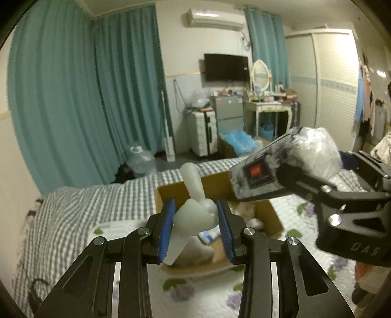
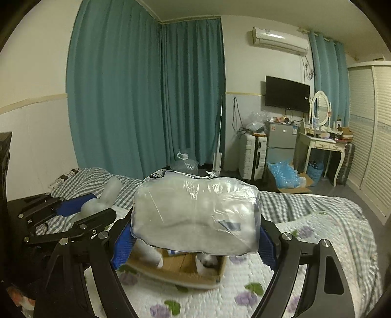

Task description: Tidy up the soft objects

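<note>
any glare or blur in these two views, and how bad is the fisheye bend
Left wrist view: the air conditioner is blown out, curtains bow. Right wrist view: glare streaks the plastic-wrapped pack; the cardboard box beneath is blurred; black corners vignette both.

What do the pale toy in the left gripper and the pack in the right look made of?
Toy: probably soft silicone or rubber, by its milky, translucent, matte look. Pack: glossy clear plastic film, creased and glinting, over white filling, possibly cotton.
</note>
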A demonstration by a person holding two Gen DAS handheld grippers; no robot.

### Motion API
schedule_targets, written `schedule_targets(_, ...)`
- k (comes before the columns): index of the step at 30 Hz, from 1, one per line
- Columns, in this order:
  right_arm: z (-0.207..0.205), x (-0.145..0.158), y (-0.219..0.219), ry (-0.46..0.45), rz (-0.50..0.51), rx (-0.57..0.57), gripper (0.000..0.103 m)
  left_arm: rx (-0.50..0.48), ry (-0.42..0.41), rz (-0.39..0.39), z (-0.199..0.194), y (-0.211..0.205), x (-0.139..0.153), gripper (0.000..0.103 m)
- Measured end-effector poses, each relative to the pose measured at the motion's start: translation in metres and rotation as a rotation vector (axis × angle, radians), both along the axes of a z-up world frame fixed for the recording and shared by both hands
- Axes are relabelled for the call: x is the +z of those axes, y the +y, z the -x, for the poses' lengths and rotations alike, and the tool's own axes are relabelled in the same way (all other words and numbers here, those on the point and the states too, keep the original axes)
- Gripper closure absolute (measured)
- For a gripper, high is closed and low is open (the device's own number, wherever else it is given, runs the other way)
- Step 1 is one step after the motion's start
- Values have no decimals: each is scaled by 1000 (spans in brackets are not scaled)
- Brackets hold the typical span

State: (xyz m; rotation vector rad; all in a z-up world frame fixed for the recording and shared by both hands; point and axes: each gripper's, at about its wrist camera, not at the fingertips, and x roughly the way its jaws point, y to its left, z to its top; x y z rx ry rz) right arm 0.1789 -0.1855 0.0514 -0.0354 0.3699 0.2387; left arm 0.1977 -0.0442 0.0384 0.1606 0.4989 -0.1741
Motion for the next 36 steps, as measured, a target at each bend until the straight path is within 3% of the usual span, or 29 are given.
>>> schedule_targets(5,-67,-25,6,55,-39,21,20,19,15,-40,-52,2,-14,63)
schedule_targets(7,-95,-39,7,83,-50,22,19,46,13,-37,-71,8,-22,42)
schedule_targets(8,-104,-44,5,90,-50,21,18,56,11,-34,-77,11,-25,40)
schedule_targets(11,-130,-59,3,96,-71,0,5,63,28,-26,-96,17,-36,39)
schedule_targets(16,-142,-70,-5,77,-106,-21,2,88,46,-16,-102,22,-40,39)
schedule_targets(20,-133,-59,-15,63,-108,-41,2,104,16,-5,-77,22,-19,39)
schedule_targets(24,-103,-25,-23,13,-102,-63,2,104,-56,6,-39,23,21,38)
schedule_targets(27,-75,6,-27,-20,-104,-68,2,111,-164,34,8,26,63,15)
schedule_targets(30,-34,48,-27,-70,-78,-81,1,115,-289,48,62,26,103,12)
schedule_targets(36,51,113,-27,-150,-41,-89,0,130,-407,92,141,35,144,7)
